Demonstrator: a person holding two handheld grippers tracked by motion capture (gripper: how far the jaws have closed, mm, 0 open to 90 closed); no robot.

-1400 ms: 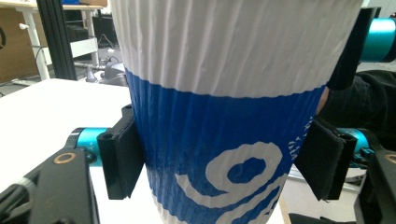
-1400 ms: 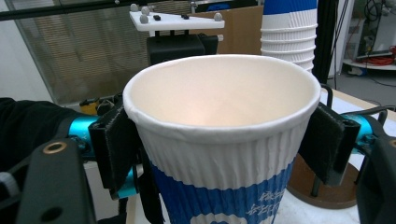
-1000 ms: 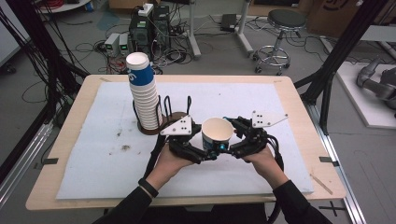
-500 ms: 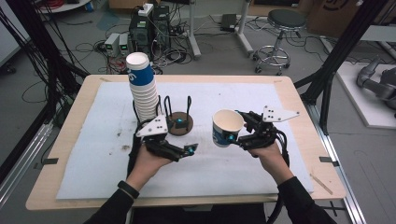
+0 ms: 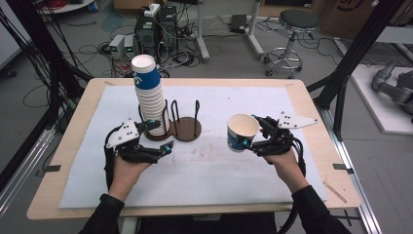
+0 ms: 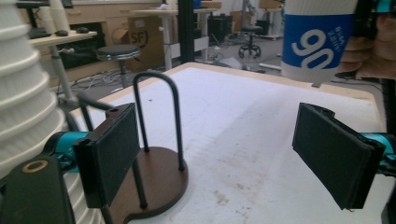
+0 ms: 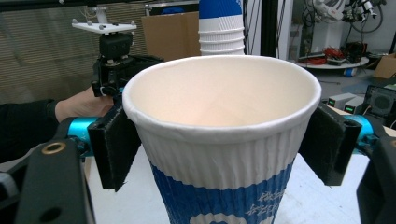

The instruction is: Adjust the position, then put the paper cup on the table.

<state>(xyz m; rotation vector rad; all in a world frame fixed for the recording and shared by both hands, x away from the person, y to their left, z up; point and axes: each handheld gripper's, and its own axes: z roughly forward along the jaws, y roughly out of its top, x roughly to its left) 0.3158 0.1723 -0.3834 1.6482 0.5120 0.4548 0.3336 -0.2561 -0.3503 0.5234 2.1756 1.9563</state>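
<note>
Between my right gripper's (image 7: 219, 140) pads sits the paper cup (image 7: 219, 154), white inside, ribbed, with a blue band low on its wall. Both pads press its sides just under the rim, so I read that as a firm grip. The bottom of the cup is cut off in the right gripper view, so I cannot see its base there. In the high view the same cup (image 5: 241, 131) hangs above the white mat (image 5: 272, 105), right of centre, mouth up and tilted slightly toward the middle of the table (image 5: 316, 117).

My left gripper (image 6: 224, 163) has its jaws apart with nothing between them; they have just been opening. Through the gap I see bare mat and the brown base of the cup holder (image 6: 159, 179) with its black wire loops. The stack of cups (image 6: 21, 93) crowds the left edge of that view, top and bottom both cropped. In the high view the left gripper (image 5: 163, 149) sits low over the mat just in front of the holder (image 5: 187, 129), and the stack (image 5: 150, 95) stands in the holder's left side, its foot partly hidden behind the gripper. Whether the jaw tips touch the mat I cannot tell.
</note>
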